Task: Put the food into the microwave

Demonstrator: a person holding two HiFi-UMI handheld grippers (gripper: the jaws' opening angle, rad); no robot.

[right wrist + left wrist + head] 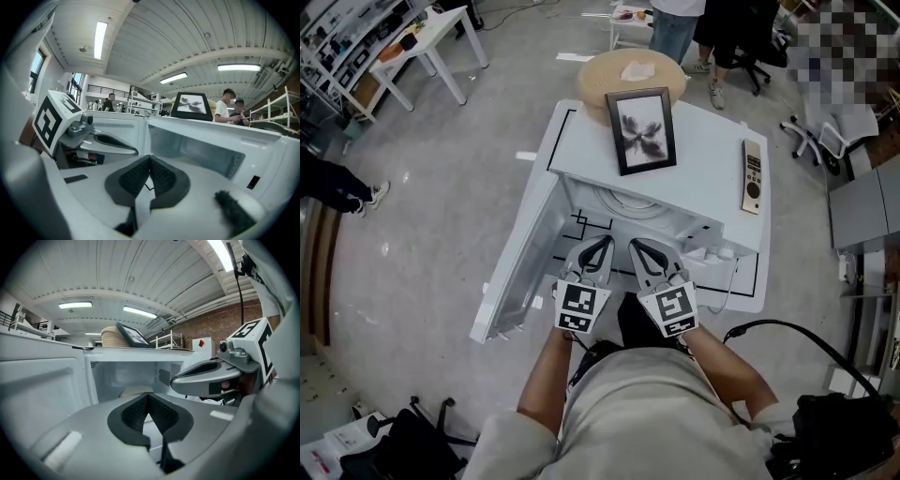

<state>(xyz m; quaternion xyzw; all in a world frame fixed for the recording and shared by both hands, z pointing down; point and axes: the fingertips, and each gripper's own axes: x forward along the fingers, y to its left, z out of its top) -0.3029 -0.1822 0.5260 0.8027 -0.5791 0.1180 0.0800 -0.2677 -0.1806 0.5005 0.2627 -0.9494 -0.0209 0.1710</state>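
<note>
A white microwave (703, 187) stands on a low white table with its door (517, 272) swung open to the left. In the left gripper view a pale yellowish flat thing (136, 391) lies on the cavity floor; in the head view only a white round rim (623, 202) shows inside. My left gripper (602, 244) and right gripper (637, 247) hang side by side just in front of the opening, pointing in. The left gripper (149, 401) has its pads together and empty. The right gripper (149, 164) is also shut, with nothing between its pads.
On the microwave's top stand a black picture frame (643, 130) and a remote (752, 175). A round woven stool (630, 75) is behind it. People stand at the back, office chairs to the right, a white table (431, 37) far left. A black cable (787, 328) loops near my right.
</note>
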